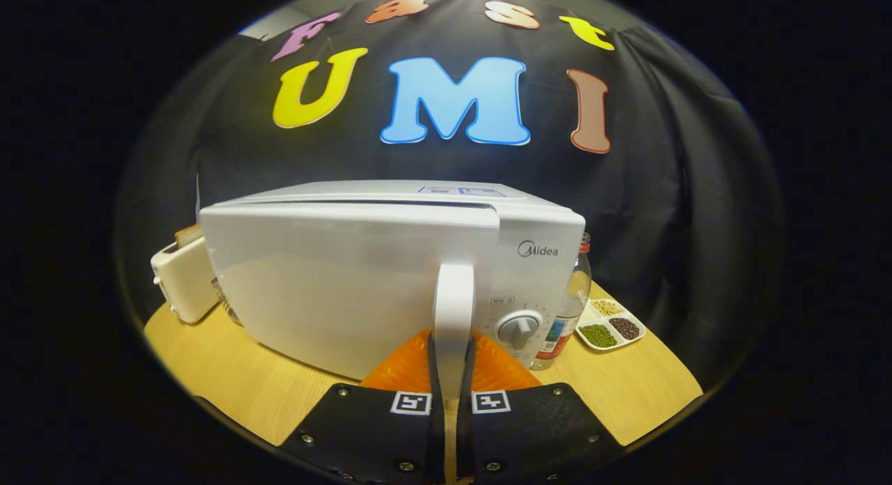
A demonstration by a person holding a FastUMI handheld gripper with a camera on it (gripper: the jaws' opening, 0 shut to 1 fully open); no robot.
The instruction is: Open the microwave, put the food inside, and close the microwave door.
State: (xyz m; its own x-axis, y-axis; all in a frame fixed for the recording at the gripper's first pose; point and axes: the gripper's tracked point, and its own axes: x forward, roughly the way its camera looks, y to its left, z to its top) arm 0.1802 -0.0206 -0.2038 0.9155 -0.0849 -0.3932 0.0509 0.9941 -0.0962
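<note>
1. The gripper (451, 363) at bottom centre has both fingers clamped on the white vertical door handle (453, 304) of the white box-shaped microwave (362, 283), mid-frame on the light wooden table (244, 387).
2. Its door (334, 290) stands slightly ajar, a dark gap along its top.
3. Left of it, a cream toaster (182, 279) holding bread.
4. Right of it, a clear glass bottle (568, 311), then a white three-compartment tray of beans (610, 323).
</note>
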